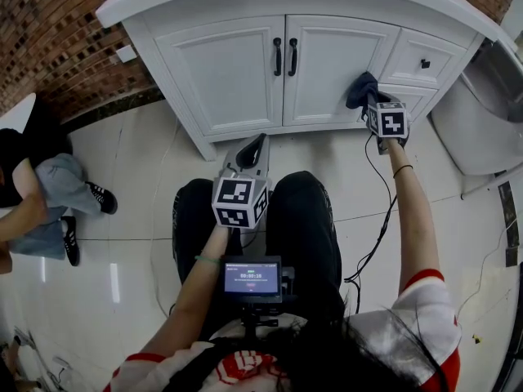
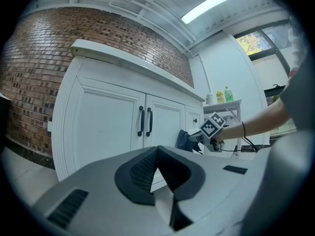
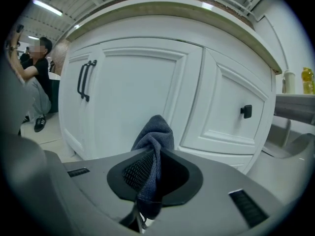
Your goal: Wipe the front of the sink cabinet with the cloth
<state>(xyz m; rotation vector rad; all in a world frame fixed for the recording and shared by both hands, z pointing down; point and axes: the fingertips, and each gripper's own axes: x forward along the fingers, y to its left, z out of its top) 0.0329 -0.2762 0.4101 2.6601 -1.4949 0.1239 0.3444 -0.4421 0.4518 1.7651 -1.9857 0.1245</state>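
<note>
Cloth point(image 3: 153, 146) is clamped in the right tongs point(image 3: 147, 181) and held up at the cabinet point(image 1: 229, 80) front, by the right door's right edge, for wiping. Left tongs point(image 2: 158, 168) are held shut and empty, back over the lap, likely to be out of the way.

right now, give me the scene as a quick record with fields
setting: white sink cabinet, tiled floor, brick wall
cloth: dark, bunched, at the cabinet front between the right door and the drawers
right gripper: shut on the cloth
left gripper: jaws together, empty, held low and back from the cabinet
bystander: seated on the floor at left
</note>
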